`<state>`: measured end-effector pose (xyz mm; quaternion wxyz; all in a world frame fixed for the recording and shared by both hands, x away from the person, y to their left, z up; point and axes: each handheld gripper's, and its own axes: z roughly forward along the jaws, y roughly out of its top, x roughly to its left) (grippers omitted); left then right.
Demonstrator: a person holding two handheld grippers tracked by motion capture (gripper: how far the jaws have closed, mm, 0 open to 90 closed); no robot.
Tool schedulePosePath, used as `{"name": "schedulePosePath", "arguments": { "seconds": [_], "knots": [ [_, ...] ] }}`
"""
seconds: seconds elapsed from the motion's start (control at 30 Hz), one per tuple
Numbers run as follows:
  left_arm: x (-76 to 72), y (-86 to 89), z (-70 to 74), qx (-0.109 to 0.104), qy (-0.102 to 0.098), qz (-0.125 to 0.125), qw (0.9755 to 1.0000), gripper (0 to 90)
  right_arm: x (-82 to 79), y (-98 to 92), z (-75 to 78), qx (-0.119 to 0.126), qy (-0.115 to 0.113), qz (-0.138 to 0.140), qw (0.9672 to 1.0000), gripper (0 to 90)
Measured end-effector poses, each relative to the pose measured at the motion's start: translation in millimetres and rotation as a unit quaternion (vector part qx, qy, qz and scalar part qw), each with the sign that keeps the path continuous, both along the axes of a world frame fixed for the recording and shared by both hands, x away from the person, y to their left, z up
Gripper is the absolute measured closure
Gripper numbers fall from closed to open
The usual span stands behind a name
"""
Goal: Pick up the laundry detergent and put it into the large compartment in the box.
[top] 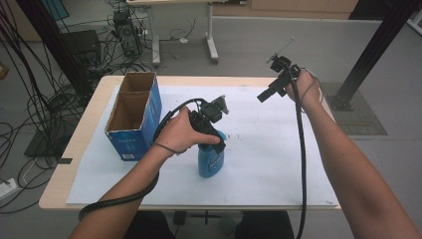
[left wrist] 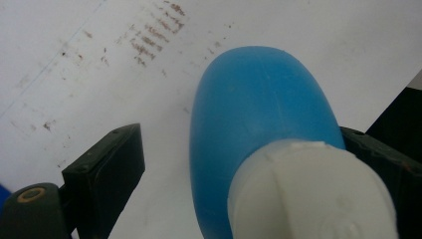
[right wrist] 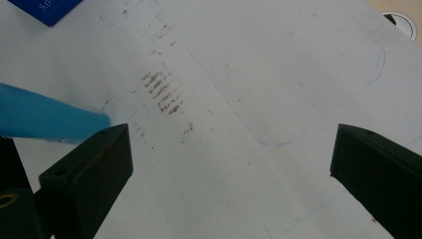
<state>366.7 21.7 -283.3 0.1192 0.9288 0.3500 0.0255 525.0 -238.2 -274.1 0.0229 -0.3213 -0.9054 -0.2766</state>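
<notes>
A white cap (left wrist: 311, 191) tops the blue bottle (top: 211, 158) standing upright mid-table on the white sheet (top: 268, 169), with the left gripper (top: 215, 130) lowered over it, jaws spread wide at either side of the neck and not clenched. Smooth, rigid plastic, it looks light but slippery; the neck under the cap seems the surest hold. The right gripper (top: 271, 91) hangs well apart, jaws released and empty. An open blue carton (top: 135, 119) stands near the bottle's left; nothing blocks the way.
</notes>
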Motion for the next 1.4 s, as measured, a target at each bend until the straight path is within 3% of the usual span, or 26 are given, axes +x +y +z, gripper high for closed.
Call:
{"name": "schedulePosePath", "arguments": {
  "seconds": [1.4],
  "knots": [
    [-1.7,-0.2,2.1,-0.009,0.007,-0.001,0.9999,9.7,0.0,-2.2,0.1,0.002,0.003,-0.003,1.0000,2.9]
  ]
}}
